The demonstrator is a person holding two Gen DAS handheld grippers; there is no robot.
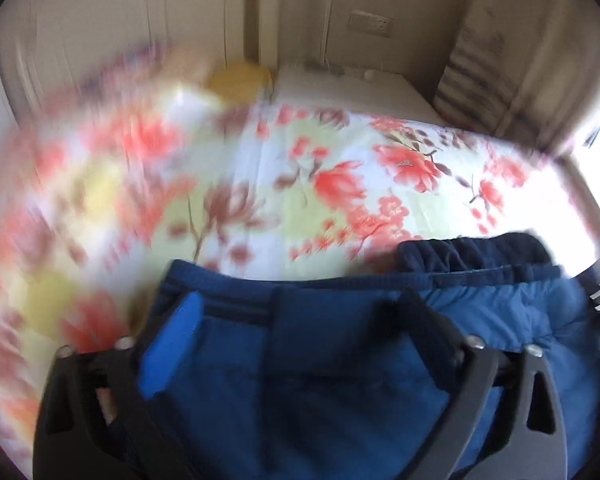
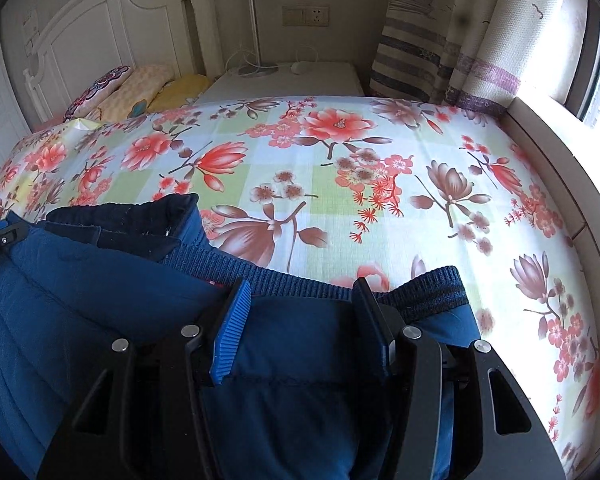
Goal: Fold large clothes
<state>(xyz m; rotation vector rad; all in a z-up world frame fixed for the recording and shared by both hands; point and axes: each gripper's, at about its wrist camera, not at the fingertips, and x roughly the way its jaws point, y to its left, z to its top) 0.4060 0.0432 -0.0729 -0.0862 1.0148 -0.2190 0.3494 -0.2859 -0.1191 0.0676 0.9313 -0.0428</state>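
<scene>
Quilted blue jacket [image 2: 100, 300] with ribbed hem: right tool [image 2: 300, 320] pinches it, left tool [image 1: 300, 332] spread.

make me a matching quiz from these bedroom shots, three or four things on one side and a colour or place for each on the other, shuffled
Things:
1. padded jacket
2. floral bedsheet
3. wall socket panel
4. striped curtain

Descriptions:
A. hanging beside the window
B. blue, with a ribbed knit hem
C. on the wall above the white nightstand
D. red and brown flowers on pale checks

Pairs: 1-B, 2-D, 3-C, 4-A

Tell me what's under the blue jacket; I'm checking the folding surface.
The floral bedsheet runs under the blue jacket. Whatever lies directly beneath the jacket is covered.
</scene>
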